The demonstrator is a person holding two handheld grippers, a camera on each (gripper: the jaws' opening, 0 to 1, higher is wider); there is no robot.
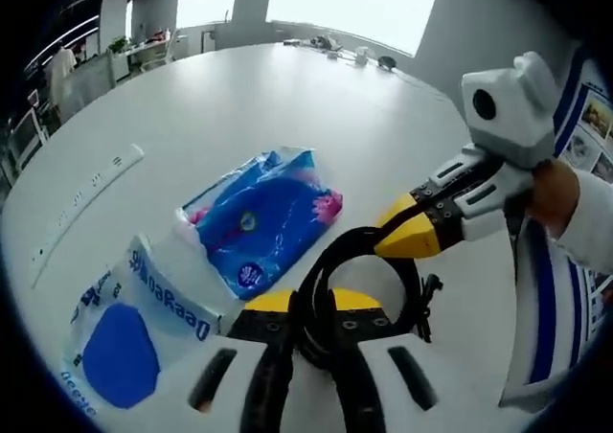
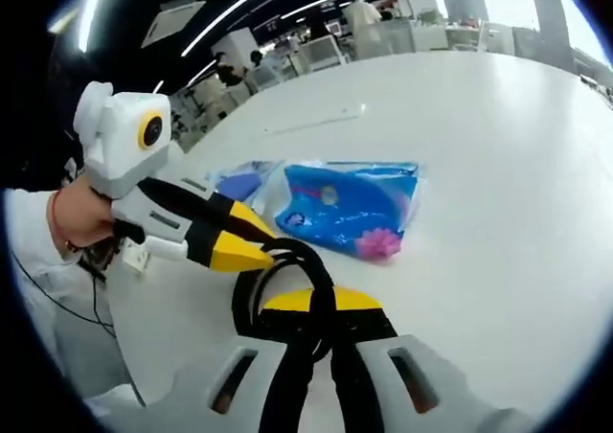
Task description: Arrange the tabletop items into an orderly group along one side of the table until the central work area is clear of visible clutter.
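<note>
A coil of black cable (image 1: pixel 410 282) hangs between both grippers over the white table (image 1: pixel 287 107). In the left gripper view my left gripper (image 1: pixel 314 304) is shut on the coil at the bottom. My right gripper (image 1: pixel 407 234) comes in from the right, its yellow tips pinched on the same cable. In the right gripper view the right gripper (image 2: pixel 321 304) holds the cable (image 2: pixel 244 299), and the left gripper (image 2: pixel 244 246) grips it from the left. A blue tissue pack (image 1: pixel 263 217) (image 2: pixel 350 203) lies just beyond. Beside it is a clear bag with a blue pad (image 1: pixel 124 328) (image 2: pixel 239 184).
A white power strip (image 1: pixel 86 198) (image 2: pixel 316 119) lies farther out on the table. Small items (image 1: pixel 330 45) sit at the far edge. A person's hand (image 1: pixel 556 193) holds the right gripper, in front of a blue-and-white striped panel (image 1: pixel 546 289). Office desks (image 2: pixel 316 55) stand behind.
</note>
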